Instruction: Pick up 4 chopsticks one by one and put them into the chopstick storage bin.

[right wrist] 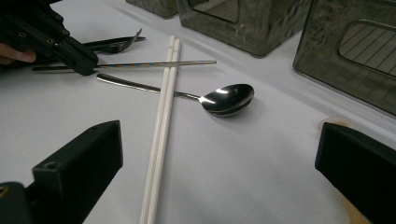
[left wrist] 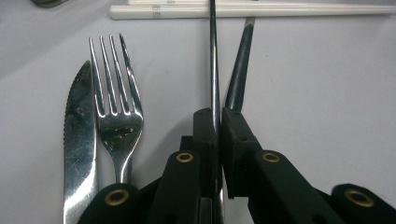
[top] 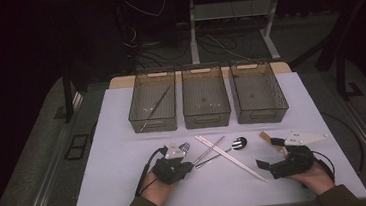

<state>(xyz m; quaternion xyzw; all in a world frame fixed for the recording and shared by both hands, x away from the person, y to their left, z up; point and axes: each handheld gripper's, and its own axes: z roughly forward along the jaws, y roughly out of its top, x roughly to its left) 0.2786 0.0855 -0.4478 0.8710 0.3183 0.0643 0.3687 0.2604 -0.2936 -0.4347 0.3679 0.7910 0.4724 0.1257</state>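
My left gripper (left wrist: 218, 116) is shut on a thin metal chopstick (left wrist: 214, 60) that lies on the white table and runs ahead under a pair of white chopsticks (left wrist: 252, 10). A dark spoon handle (left wrist: 240, 70) lies just right of the jaws; a fork (left wrist: 116, 102) and a knife (left wrist: 79, 130) lie to their left. In the high view the left gripper (top: 190, 165) sits front centre-left. My right gripper (top: 269, 153) rests front right, open and holding nothing. From the right gripper (right wrist: 219, 172) I see the white chopsticks (right wrist: 163, 116), the spoon (right wrist: 229, 99) and the metal chopstick (right wrist: 140, 64).
Three smoky plastic bins stand in a row at the back: left (top: 137, 118), middle (top: 207, 118), right (top: 261, 114). The left bin holds another metal chopstick (top: 155, 108). Cables trail from both grippers. Bare tabletop (top: 120, 158) lies left of the cutlery.
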